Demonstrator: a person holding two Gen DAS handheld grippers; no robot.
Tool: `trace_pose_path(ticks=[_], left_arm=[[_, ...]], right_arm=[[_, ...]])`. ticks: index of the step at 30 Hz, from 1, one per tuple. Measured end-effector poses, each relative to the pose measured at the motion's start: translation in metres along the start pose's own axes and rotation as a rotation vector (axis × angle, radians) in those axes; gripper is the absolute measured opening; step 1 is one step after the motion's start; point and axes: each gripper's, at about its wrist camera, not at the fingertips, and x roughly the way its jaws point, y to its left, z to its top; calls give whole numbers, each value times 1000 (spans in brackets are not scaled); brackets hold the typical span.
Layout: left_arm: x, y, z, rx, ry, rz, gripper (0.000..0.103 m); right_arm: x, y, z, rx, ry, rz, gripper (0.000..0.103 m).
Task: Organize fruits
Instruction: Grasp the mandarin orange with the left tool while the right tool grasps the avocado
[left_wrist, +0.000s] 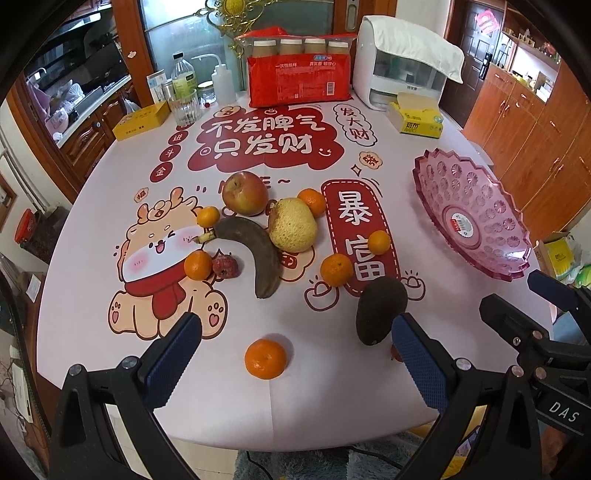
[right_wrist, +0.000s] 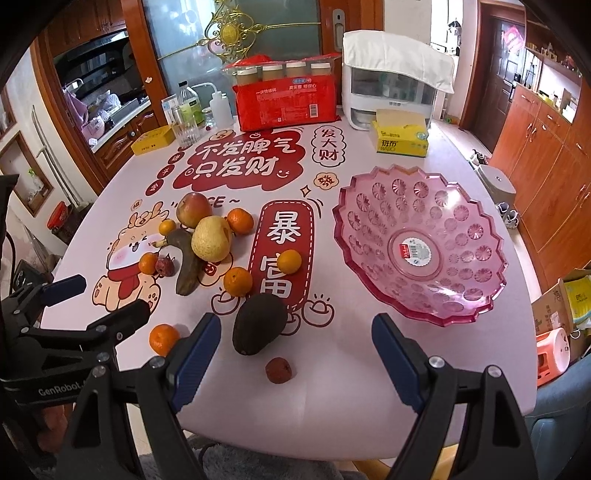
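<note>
Fruits lie loose on the table: a red apple (left_wrist: 245, 192), a yellow pear (left_wrist: 292, 224), a dark banana (left_wrist: 255, 251), a dark avocado (left_wrist: 381, 309) and several tangerines, one (left_wrist: 265, 358) nearest the front edge. An empty pink bowl (right_wrist: 417, 243) stands at the right. My left gripper (left_wrist: 295, 354) is open and empty above the near tangerine. My right gripper (right_wrist: 295, 350) is open and empty, with the avocado (right_wrist: 258, 323) and a small red lychee (right_wrist: 279, 369) between its fingers' lines. The right gripper also shows at the right of the left wrist view (left_wrist: 524, 295).
At the table's back stand a red package (left_wrist: 299, 83), a white appliance (left_wrist: 402, 70), a yellow tissue pack (left_wrist: 415, 116), bottles and a glass (left_wrist: 186, 107), and a yellow box (left_wrist: 140, 120). A second lychee (left_wrist: 225, 264) lies beside a tangerine. Wooden cabinets line the right.
</note>
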Motion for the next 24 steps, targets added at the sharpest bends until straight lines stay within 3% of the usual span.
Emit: trace_pose_path(ticks=[11, 24], left_arm=[[36, 35, -8, -61, 81, 45, 102], [83, 89, -40, -191, 210, 89, 102]], right_arm=[[27, 1, -5, 23, 51, -16, 84], [82, 17, -15, 36, 180, 45, 84]])
